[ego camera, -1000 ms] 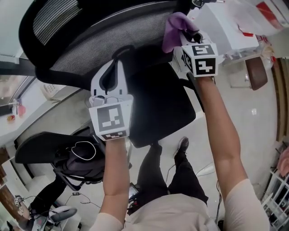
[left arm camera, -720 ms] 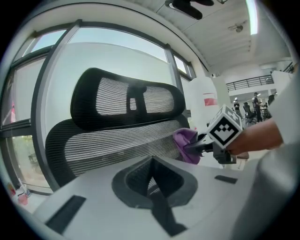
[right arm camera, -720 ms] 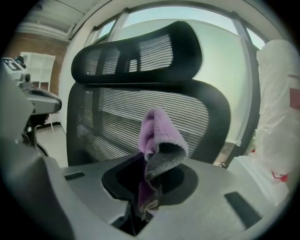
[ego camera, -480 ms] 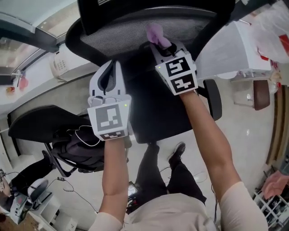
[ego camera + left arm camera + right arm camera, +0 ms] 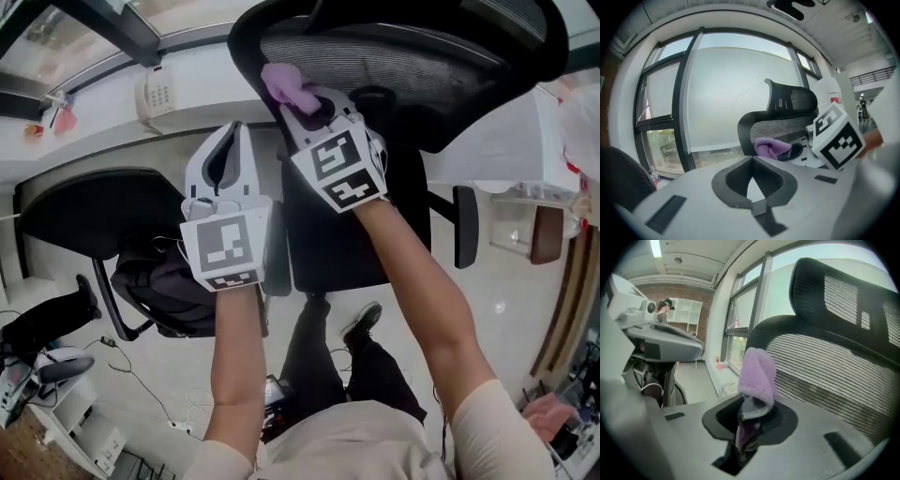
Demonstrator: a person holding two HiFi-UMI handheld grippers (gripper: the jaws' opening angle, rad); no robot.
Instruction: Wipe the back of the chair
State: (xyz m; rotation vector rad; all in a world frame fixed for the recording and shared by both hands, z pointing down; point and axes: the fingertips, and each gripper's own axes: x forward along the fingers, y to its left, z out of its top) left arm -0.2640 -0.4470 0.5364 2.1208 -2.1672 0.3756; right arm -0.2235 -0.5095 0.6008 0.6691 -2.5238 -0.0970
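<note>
Right hand-held gripper (image 5: 314, 108) clamps purple cloth (image 5: 284, 84) lengthwise (tip toward chair back (image 5: 412, 58)); left hand-held gripper (image 5: 228, 150) closed, empty.

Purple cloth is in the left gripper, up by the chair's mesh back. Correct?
No, wrong hand. The purple cloth is clamped in the right gripper, up by the chair's mesh back. The right gripper view shows the cloth standing up from between its jaws. In the left gripper view, the left gripper has nothing between its jaws.
</note>
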